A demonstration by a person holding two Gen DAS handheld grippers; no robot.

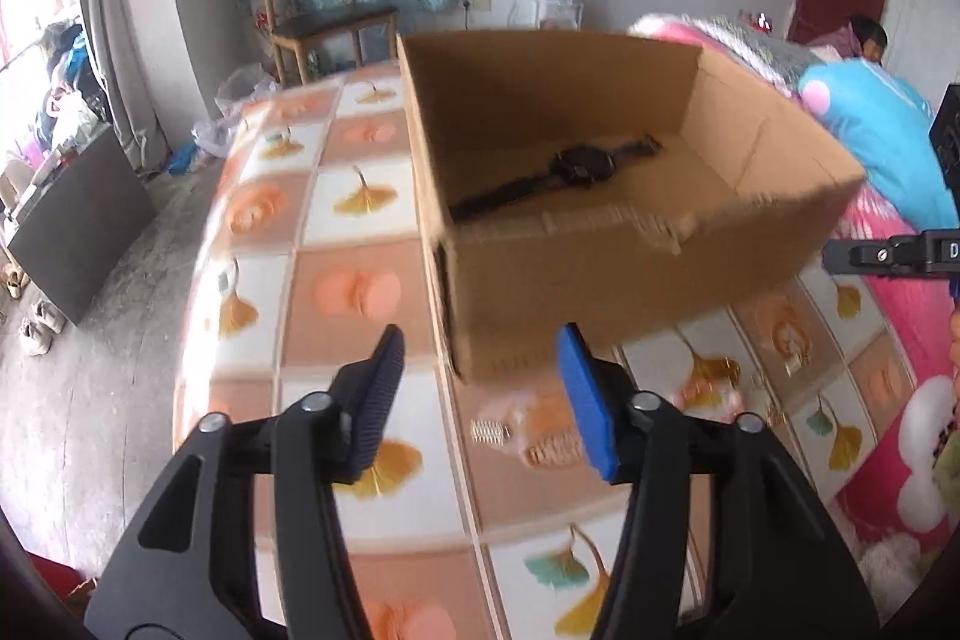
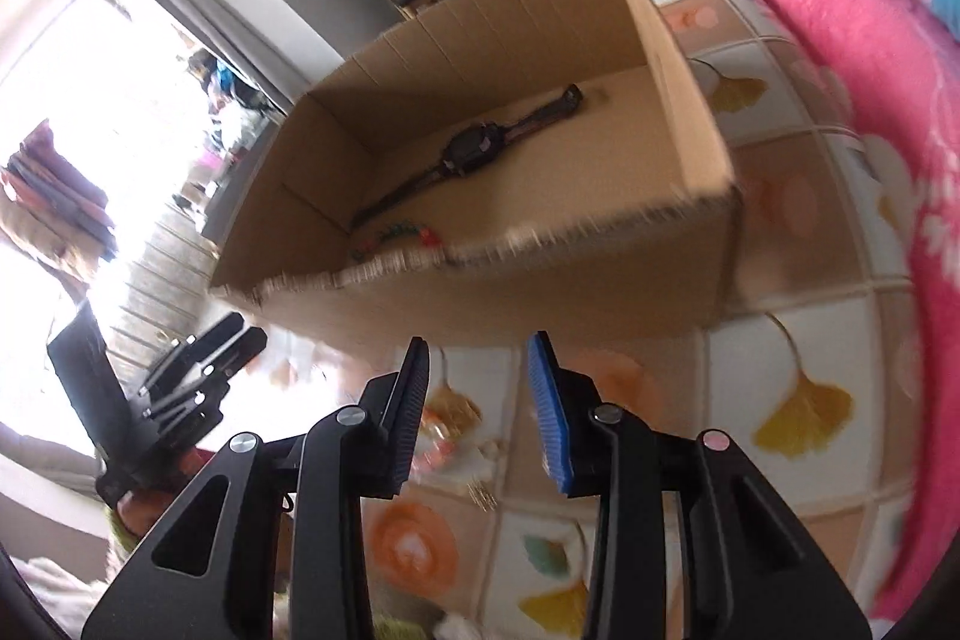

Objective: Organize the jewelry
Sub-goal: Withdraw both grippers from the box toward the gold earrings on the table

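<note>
Two small gold clips [image 1: 492,431] lie on the desk [image 1: 336,292] at six o'clock of the box [image 1: 600,280], between the empty, parted left claw [image 1: 477,394]; light, stiff, slippery, so pinch one across its middle, right claw [image 2: 477,400] likewise empty, half-open.

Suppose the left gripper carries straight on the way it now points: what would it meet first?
Probably the patterned tablecloth just before the cardboard box, or the box's near corner. The left gripper is open and empty, angled down; blur leaves depth uncertain.
</note>
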